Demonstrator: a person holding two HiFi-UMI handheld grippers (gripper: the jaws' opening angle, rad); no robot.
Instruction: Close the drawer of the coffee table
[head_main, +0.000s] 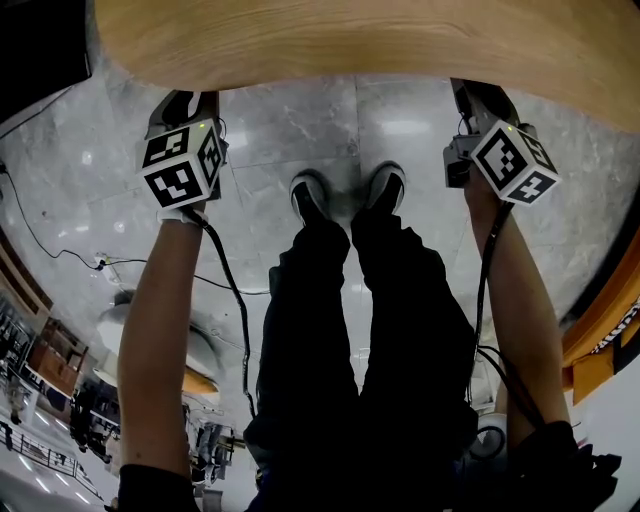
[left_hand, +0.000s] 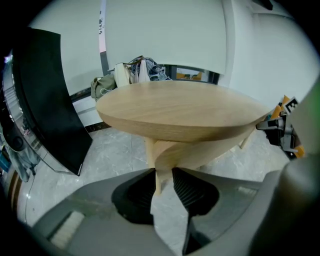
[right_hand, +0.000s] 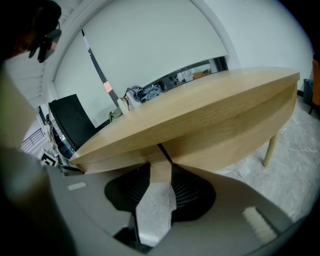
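Closing the drawer looks to me like a push. Its curved wooden front sits just under the round top of the table, at the near edge, and I cannot tell how far it stands out. My left gripper and right gripper are both up at that edge, well apart, with the fingers narrowly parted and holding nothing. I'd press with both evenly, straight toward the far side and low under the top, so the front doesn't skew or jam.
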